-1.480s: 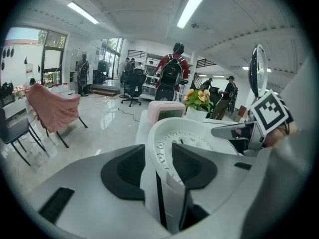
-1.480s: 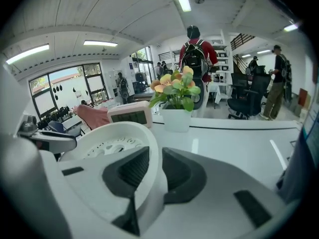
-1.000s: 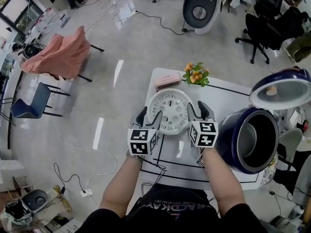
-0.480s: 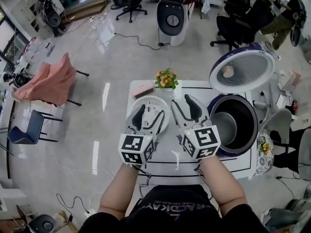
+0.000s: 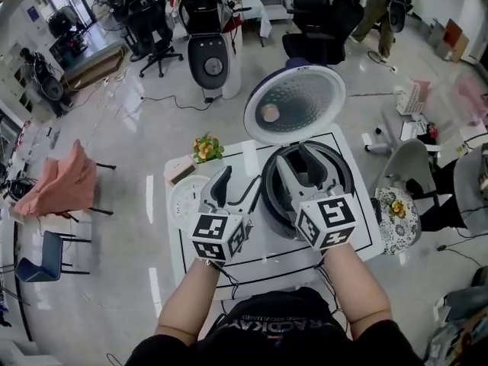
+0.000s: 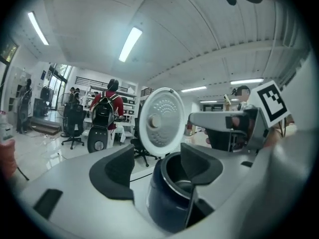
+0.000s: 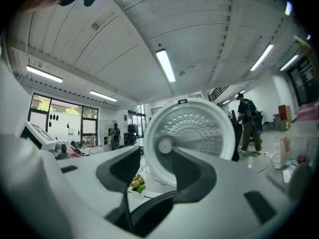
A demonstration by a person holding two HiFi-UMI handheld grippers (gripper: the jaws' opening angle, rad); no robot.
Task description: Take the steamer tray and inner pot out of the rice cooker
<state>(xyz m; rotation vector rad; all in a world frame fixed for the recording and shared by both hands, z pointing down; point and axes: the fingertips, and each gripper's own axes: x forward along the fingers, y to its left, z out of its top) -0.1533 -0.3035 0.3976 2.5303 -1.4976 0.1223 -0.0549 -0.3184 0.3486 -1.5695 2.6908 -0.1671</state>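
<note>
The dark blue rice cooker (image 5: 339, 204) stands on the white table with its lid (image 5: 294, 105) swung up. Its metal inner pot (image 6: 183, 186) sits inside. The white steamer tray (image 5: 185, 201) lies flat on the table to the cooker's left. My left gripper (image 5: 236, 187) hovers between the tray and the cooker's left rim. My right gripper (image 5: 293, 158) hangs over the cooker's mouth. Both have just been opening and stand open with nothing between the fingers. In the left gripper view the cooker (image 6: 167, 203) lies just past my left gripper (image 6: 157, 164). In the right gripper view my right gripper (image 7: 155, 172) faces the lid (image 7: 192, 133).
A small pot of flowers (image 5: 203, 148) and a pink box (image 5: 181, 171) sit at the table's far left corner. A patterned stool (image 5: 396, 219) stands right of the table. Office chairs, other cookers on stands and people fill the room behind.
Both grippers left the steamer tray lying on the table, rose, and swung right to the open cooker. The head view has turned toward the cooker.
</note>
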